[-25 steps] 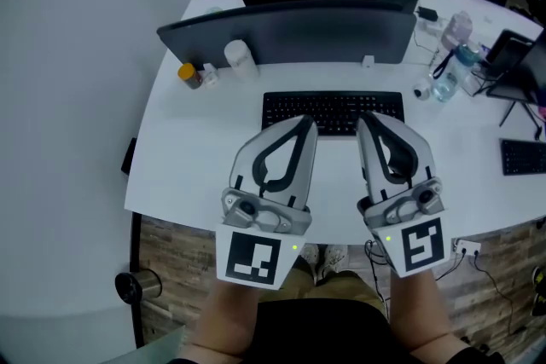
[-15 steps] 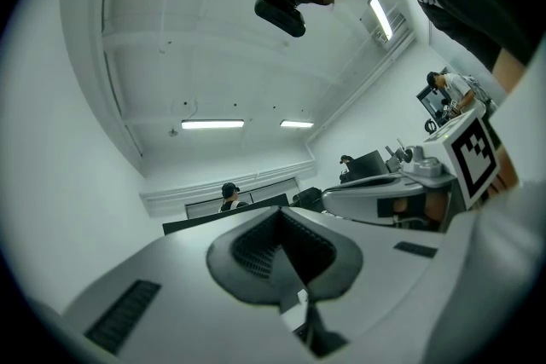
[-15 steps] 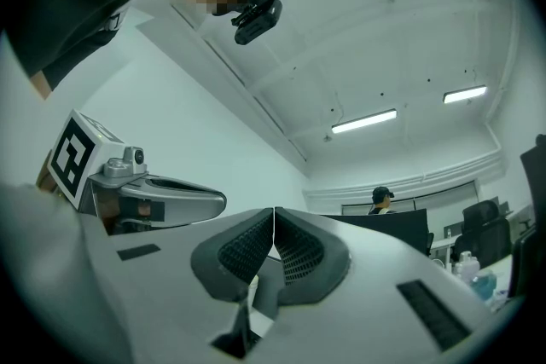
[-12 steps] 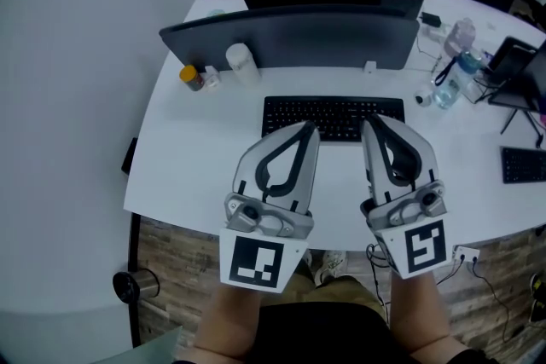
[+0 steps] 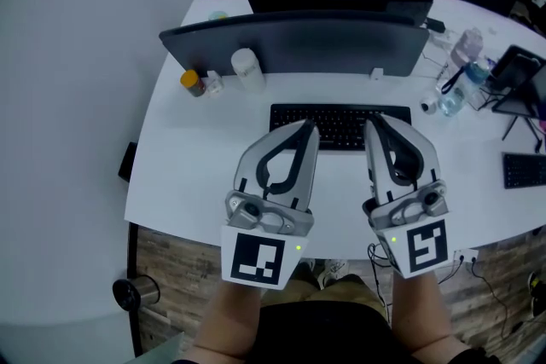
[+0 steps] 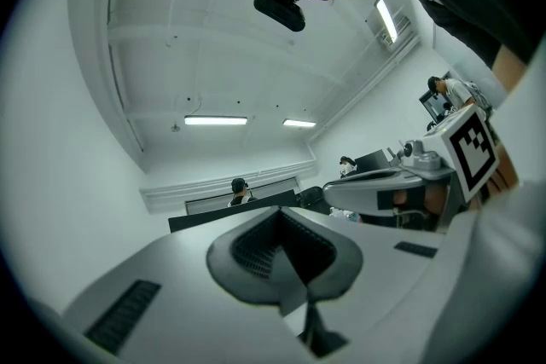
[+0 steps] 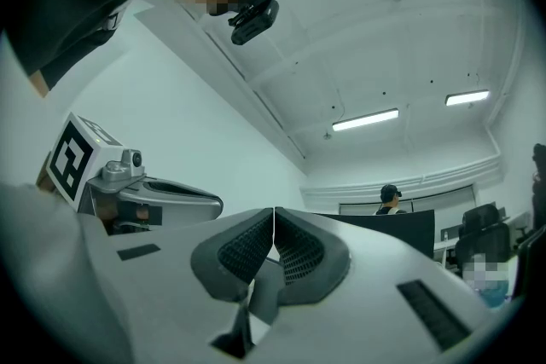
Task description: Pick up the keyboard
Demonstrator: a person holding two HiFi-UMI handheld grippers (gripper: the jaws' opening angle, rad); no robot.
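Observation:
A black keyboard [image 5: 339, 122] lies on the white desk [image 5: 196, 158] in front of a dark monitor [image 5: 299, 43]. In the head view my left gripper [image 5: 306, 129] hangs over the keyboard's near left part, and my right gripper [image 5: 374, 123] over its near right part. Both tips cover the keyboard's front edge, so I cannot tell whether they touch it. In the left gripper view the pads [image 6: 281, 241] are pressed together with nothing between them. The right gripper view shows its ribbed pads [image 7: 273, 247] closed and empty too. Both cameras look upward at the ceiling.
A white bottle [image 5: 246, 67] and a small orange-capped jar [image 5: 191, 81] stand left of the monitor. A water bottle [image 5: 455, 94] and cables sit at the right, with a second keyboard [image 5: 522, 170] at the right edge. A metal can [image 5: 134, 292] is on the floor.
Both grippers have crept a little forward over the keyboard's near edge, and the head view has shifted with them. The jaws stay shut.

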